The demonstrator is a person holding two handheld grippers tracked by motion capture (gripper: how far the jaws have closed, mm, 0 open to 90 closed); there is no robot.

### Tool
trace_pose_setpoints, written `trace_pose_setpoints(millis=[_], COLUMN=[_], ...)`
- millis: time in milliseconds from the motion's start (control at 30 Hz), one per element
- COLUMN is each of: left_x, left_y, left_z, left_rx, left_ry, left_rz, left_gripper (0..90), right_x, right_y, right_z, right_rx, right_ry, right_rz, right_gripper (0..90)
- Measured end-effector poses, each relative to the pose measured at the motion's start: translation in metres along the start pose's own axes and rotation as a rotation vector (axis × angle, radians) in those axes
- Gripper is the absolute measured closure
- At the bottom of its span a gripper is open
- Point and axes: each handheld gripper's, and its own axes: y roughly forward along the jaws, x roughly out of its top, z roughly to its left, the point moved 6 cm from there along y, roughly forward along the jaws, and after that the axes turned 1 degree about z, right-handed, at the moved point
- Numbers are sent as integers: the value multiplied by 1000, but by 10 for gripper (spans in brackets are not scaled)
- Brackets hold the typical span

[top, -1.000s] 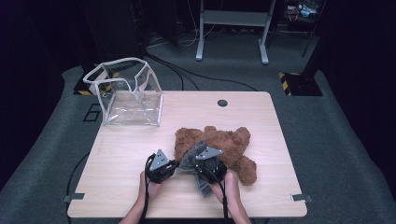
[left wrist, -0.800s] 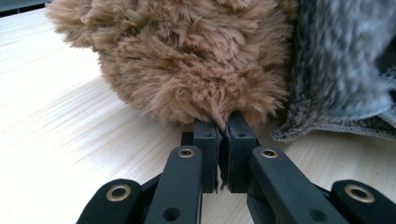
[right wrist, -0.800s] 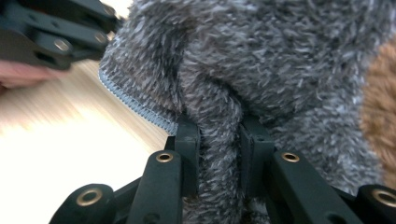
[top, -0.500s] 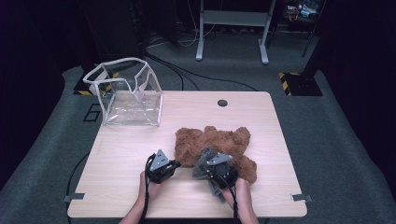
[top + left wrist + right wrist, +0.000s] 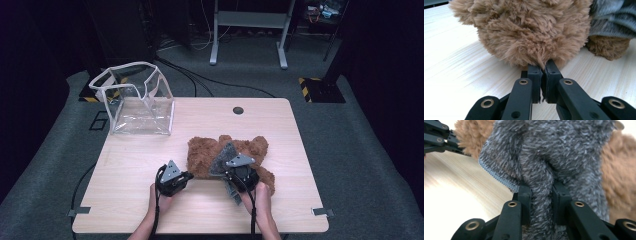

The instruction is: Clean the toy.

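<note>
While clamped on the brown plush (image 5: pixel 529 32), left gripper (image 5: pixel 543 70) fingers; right gripper (image 5: pixel 541 190) fingers pinching grey cloth (image 5: pixel 554 155).

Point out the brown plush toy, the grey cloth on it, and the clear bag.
brown plush toy (image 5: pixel 202 156), high view, its left furry part.
grey cloth (image 5: pixel 564 152), right gripper view, its fuzzy middle.
clear bag (image 5: pixel 112 102), high view, its left wall.

The right gripper (image 5: pixel 541 192) pinches a fold of grey fuzzy cloth (image 5: pixel 554 152), apparently over brown plush (image 5: pixel 616 175).
</note>
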Motion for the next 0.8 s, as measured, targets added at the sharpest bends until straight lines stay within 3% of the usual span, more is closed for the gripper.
trace_pose_setpoints(millis=[200, 333, 400, 533, 600, 700, 800], left_x=[0, 0, 0, 0, 0, 0, 0], left_y=[0, 0, 1, 0, 1, 1, 0], left_z=[0, 0, 0, -1, -1, -1, 0], left_rx=[-1, 3, 2, -2, -4, -5, 0], left_ry=[-5, 1, -1, -3, -6, -6, 0], left_rz=[-5, -1, 2, 4, 7, 6, 4], left_gripper=[857, 857, 857, 857, 857, 857, 855], right_x=[-28, -41, -43, -50, -53, -56, -52], right_y=[-14, -20, -15, 7, 12, 19, 22], right_z=[-23, -37, -33, -16, -10, -4, 5], right_rx=[-17, -32, -27, -19, -2, 84, 87], right_ry=[71, 123, 128, 87, 102, 100, 60], right_rz=[24, 9, 16, 84, 97, 82, 86], right_gripper=[728, 727, 727, 729, 729, 729, 727])
